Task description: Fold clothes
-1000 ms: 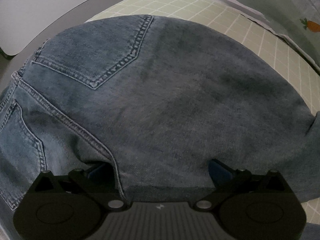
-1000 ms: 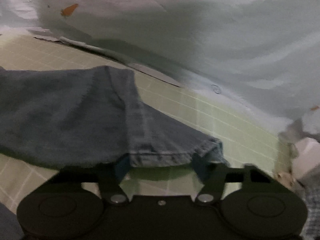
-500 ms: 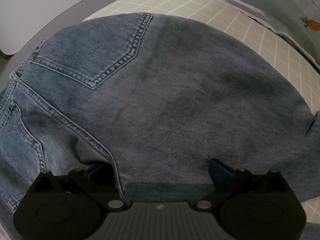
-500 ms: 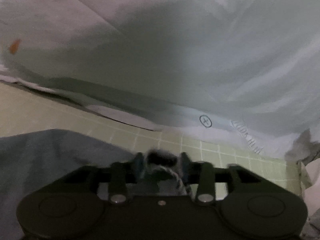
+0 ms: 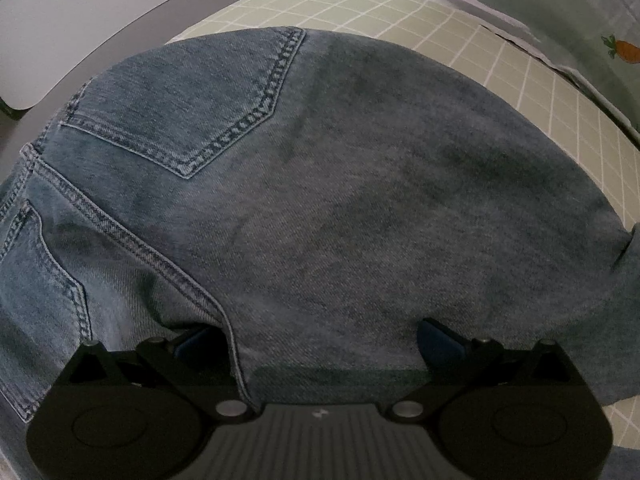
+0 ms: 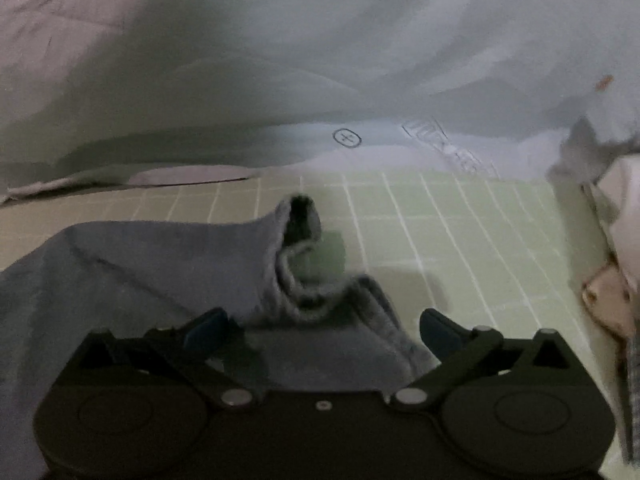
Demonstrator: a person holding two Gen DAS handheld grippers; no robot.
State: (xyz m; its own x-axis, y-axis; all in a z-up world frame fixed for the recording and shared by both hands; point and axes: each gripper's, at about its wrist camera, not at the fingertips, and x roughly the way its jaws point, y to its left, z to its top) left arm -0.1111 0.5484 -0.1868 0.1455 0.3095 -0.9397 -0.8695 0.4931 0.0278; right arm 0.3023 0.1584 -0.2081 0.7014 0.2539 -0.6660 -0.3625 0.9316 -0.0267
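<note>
Because the jeans (image 5: 320, 200) are heavy, limp denim, grip at the thick hem (image 6: 304, 280); left gripper (image 5: 316, 336) and right gripper (image 6: 320, 328) both stand apart, clamping nothing.

Faded blue denim jeans (image 5: 320, 200) with paler double stitching on the pockets. Under them, a pale green sheet (image 5: 520, 60) gridded in white lines. Behind, a whitish-grey cloth (image 5: 600, 12) printed with 1 orange carrot. Both grippers are black, blue-tipped.
</note>
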